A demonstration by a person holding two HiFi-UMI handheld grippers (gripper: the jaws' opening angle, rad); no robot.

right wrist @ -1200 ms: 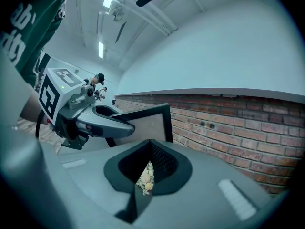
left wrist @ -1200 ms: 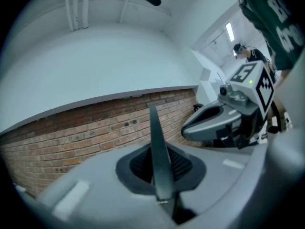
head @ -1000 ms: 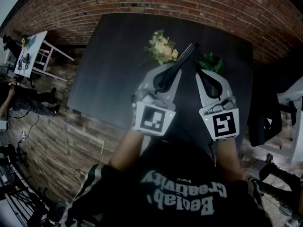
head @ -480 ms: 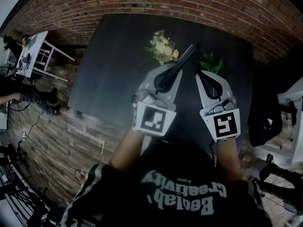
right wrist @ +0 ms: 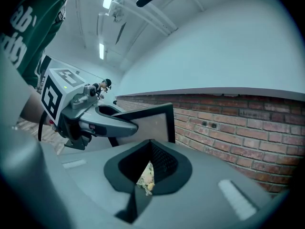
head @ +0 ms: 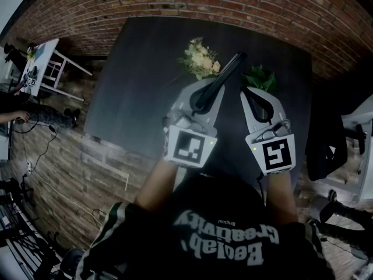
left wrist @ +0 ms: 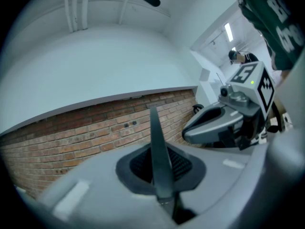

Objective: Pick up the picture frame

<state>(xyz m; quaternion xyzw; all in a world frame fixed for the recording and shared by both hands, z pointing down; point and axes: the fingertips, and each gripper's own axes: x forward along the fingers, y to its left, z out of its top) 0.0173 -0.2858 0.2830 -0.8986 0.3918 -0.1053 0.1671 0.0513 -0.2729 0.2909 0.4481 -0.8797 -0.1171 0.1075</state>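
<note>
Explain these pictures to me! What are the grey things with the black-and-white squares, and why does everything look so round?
A person wears a camera on the head, and that camera took the picture looking down at a dark table. In each hand the person holds a grey tool called a gripper, which pinches things like tongs. The cubes with squares are part of the grippers. The other two pictures come from little wide-angle cameras riding on each gripper, so everything in them looks bent. On the table are cream flowers and green leaves. The left gripper is pinching a dark picture frame by its edge. The right gripper holds nothing, and its jaws stand slightly apart, beside the frame.
</note>
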